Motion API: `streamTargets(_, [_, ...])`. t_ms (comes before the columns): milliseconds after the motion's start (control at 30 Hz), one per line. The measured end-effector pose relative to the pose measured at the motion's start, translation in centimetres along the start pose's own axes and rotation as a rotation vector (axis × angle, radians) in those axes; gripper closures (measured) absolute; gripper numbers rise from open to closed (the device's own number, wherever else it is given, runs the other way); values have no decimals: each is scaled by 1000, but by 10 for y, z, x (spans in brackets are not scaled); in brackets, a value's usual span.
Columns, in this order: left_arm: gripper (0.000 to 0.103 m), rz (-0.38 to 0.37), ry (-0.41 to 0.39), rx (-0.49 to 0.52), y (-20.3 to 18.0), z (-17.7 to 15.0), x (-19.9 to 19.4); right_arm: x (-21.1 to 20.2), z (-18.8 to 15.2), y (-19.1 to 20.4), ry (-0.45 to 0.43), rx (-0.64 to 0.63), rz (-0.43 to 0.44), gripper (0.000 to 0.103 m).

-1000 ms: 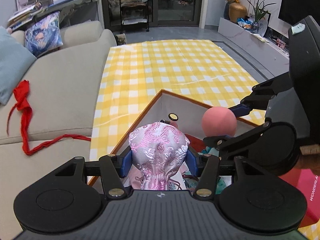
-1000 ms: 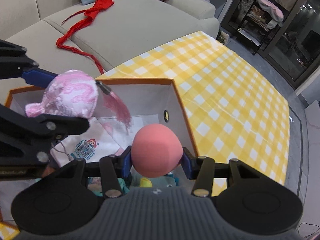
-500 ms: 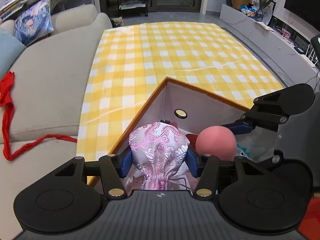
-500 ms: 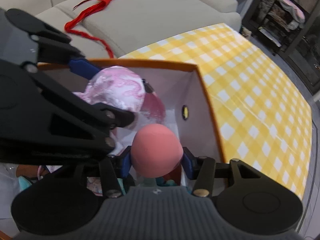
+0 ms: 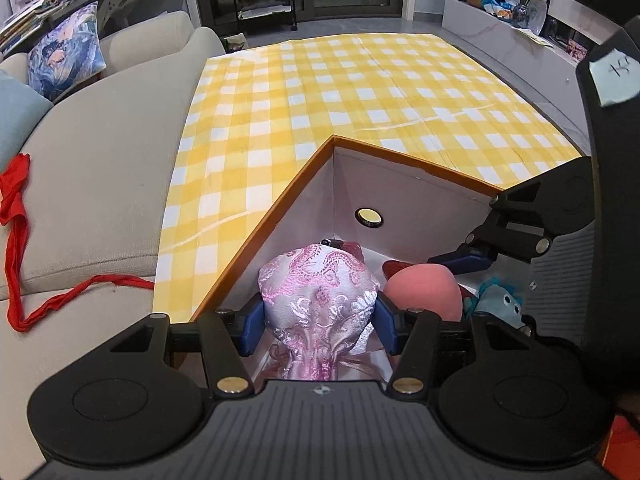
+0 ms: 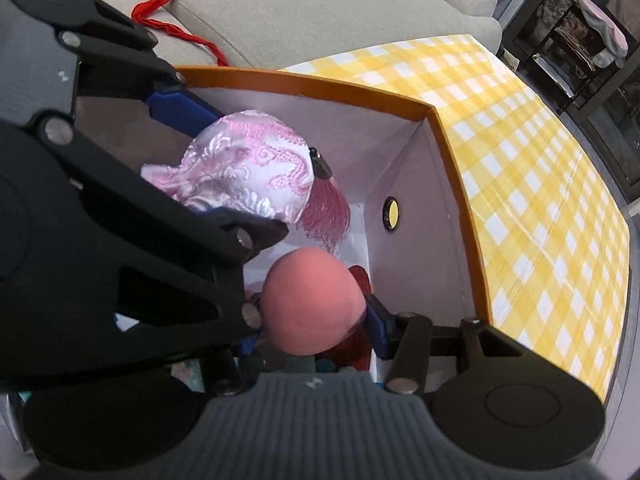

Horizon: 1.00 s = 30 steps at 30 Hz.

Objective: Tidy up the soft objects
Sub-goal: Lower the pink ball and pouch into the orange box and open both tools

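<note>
My left gripper is shut on a pink brocade pouch, blue pads pressing both its sides. It hangs inside an orange-rimmed white box, near the far corner, its pink tassel dangling. Close to the right, my right gripper is shut on a salmon-pink foam ball, also below the box rim. In the left wrist view the ball sits just right of the pouch. A blue plush toy and something red lie in the box underneath.
The box stands on a yellow checked cloth beside a beige sofa. A red ribbon trails over the sofa seat and a patterned cushion leans at its back. A round hole pierces the box wall.
Both grippers have sunk from above the rim down into the box, each still holding its object. They now sit closer together.
</note>
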<state>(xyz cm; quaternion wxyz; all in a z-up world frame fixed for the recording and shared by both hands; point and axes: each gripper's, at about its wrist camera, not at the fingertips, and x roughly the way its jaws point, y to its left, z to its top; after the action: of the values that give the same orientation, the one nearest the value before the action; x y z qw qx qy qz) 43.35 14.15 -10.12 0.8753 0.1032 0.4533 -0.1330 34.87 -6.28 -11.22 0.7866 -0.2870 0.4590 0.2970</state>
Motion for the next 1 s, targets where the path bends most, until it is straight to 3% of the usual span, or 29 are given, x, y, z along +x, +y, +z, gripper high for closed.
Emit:
streamTargets(100, [34,1,-2,2,0,0,0,-3,-1,1,6,4,7,47])
streamTargets(233, [26,12,-2,-1,0,-1,-2,-8,-3,6,9,-1,29,31])
streamTargets(333, [24,11,3,-12,2,-1,-5,-15,-2,11,-3,-29,10,27])
streamTargets(667, [22,24,-9,-25,4,4,-28,-44,-2,15,-11,-50,-27,26])
streamTargets(1000, [20,55,-48,-17,1,13,-78,-88,1,8,-21,-61,-86,26])
